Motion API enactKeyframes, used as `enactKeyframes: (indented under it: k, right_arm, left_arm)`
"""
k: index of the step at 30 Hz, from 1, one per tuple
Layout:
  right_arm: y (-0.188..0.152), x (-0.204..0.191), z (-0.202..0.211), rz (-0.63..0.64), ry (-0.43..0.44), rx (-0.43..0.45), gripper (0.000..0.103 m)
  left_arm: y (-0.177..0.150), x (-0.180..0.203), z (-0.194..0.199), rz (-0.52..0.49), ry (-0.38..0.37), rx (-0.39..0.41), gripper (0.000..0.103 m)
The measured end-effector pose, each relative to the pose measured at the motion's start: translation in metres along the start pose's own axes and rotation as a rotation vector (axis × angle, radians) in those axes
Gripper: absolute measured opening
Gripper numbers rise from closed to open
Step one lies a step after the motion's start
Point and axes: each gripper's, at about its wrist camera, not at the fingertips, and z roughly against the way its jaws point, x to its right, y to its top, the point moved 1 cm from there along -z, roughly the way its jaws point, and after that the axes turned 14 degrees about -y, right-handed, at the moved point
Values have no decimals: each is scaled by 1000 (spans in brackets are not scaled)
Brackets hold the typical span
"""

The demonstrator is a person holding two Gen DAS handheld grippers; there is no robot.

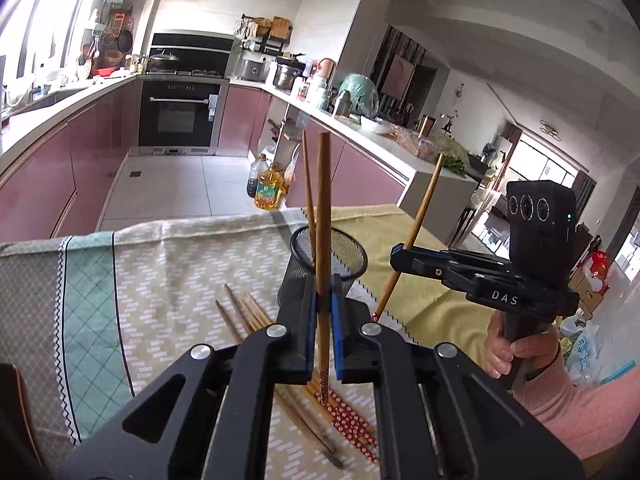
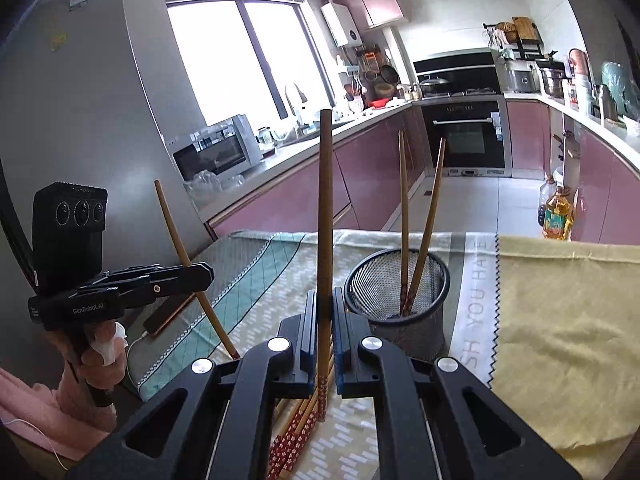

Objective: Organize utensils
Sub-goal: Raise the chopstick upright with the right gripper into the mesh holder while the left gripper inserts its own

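Observation:
Each gripper holds one wooden chopstick upright. My left gripper [image 1: 324,304] is shut on a chopstick [image 1: 323,208], just in front of the black mesh cup [image 1: 348,258]; it also shows in the right wrist view [image 2: 200,274]. My right gripper [image 2: 325,312] is shut on a chopstick [image 2: 325,208], left of the mesh cup [image 2: 416,320], which holds two chopsticks [image 2: 404,216]. The right gripper shows in the left wrist view [image 1: 400,258], to the right of the cup. Several loose chopsticks [image 1: 248,314] with red patterned ends lie on the cloth below both grippers.
The table carries a patterned cloth [image 1: 168,264] and a yellow cloth [image 2: 560,320]. A phone with a cable [image 2: 160,322] lies near the table's left edge. An oil bottle [image 1: 270,190] stands on the floor beyond. Kitchen counters run along both sides.

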Motion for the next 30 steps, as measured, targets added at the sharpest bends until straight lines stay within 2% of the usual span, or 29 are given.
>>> enactKeyframes:
  k: [16,25,30]
  right_arm:
    - [61,16,17,17,-52,113,6]
    - [79,23,7,24,-79,130,6]
    - [79,25,-4,22,-93,112,6]
  left_arm:
    - [73,19,-13,-64,0,123,7]
    - [97,27,-24,-73,15,149,7]
    - [101,27,-38,-78,40,130,7]
